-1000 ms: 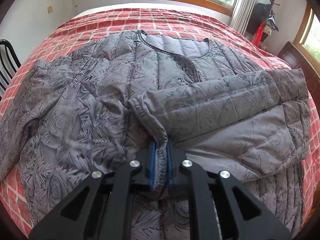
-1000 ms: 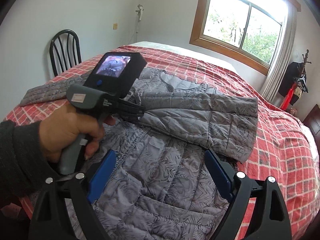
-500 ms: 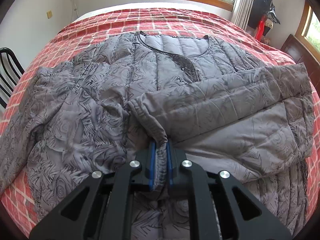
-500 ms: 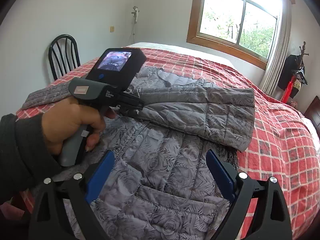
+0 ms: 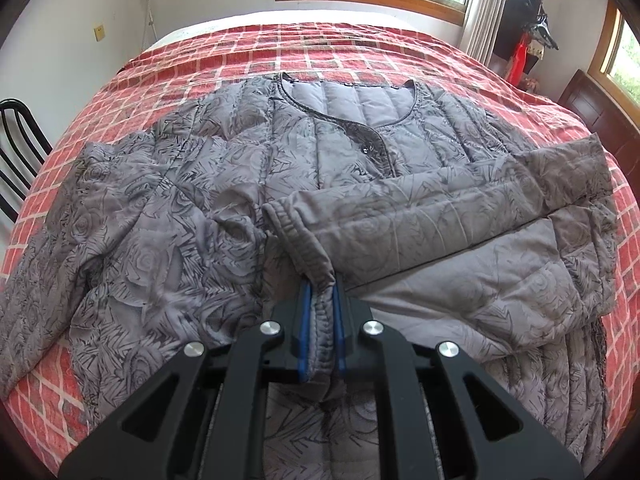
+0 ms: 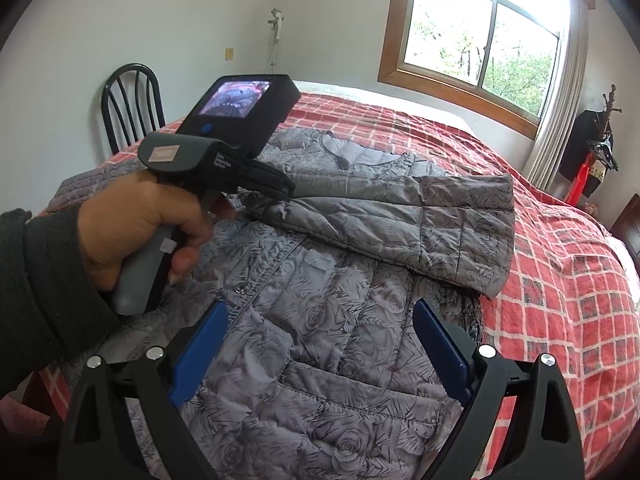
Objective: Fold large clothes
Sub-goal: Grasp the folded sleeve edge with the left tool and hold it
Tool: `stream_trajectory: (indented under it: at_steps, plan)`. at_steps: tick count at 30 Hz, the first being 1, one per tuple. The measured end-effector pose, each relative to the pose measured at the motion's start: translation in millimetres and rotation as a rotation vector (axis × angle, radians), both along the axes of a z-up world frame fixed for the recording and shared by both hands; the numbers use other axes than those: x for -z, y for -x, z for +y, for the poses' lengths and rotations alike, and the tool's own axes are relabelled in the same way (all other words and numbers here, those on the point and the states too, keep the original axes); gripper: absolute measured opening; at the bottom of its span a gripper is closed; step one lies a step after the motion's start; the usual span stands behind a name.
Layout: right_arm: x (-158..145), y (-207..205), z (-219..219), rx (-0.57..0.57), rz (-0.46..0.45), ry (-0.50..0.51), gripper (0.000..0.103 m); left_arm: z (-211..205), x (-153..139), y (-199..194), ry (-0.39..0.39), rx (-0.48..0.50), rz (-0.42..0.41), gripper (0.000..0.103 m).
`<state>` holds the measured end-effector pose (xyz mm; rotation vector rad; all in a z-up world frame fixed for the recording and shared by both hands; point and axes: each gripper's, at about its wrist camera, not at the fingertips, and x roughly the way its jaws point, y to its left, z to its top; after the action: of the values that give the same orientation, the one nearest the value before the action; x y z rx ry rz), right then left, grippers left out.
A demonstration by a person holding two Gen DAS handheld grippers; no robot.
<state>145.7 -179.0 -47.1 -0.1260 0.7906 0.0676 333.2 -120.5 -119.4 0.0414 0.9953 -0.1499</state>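
A grey quilted jacket (image 5: 192, 240) lies spread front-up on a bed (image 5: 320, 52) covered by a red checked spread with pale grid lines. The fabric carries a darker rose-and-leaf print, stitched in vertical channels on the chest; the round collarless neck is edged in dark piping, and a dark snap sits on the placket below it. One sleeve (image 5: 440, 216) is folded across the chest, its gathered elastic cuff (image 5: 316, 280) pointing toward the left wrist camera; the other sleeve trails off to the left side of the bed. In the right wrist view the same folded sleeve lies across the body, with the lower front panel and a slanted pocket seam nearest the lens. The left tongs (image 5: 320, 300) are closed tight on the cuff, the blue pads pinching the gathered cloth between them. The right tongs (image 6: 320, 344) stand wide apart above the lower front of the jacket, with nothing between the blue pads. A hand (image 6: 132, 224) in a dark sleeve grips the grey handle of the left tool, whose small screen (image 6: 236, 98) shows a live picture. A pale label on the handle and white lettering on its side are too small to read. A black chair (image 6: 132, 108) stands beside the bed, and a wood-framed window (image 6: 480, 44) is behind it.
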Motion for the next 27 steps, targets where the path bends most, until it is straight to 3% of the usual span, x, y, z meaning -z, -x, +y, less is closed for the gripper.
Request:
stream_trajectory:
  at_steps: [27]
  plan:
    - [-7.4, -26.0, 0.2, 0.017, -0.018, 0.032, 0.095, 9.1, -6.2, -4.1, 0.006, -0.001, -0.020, 0.008]
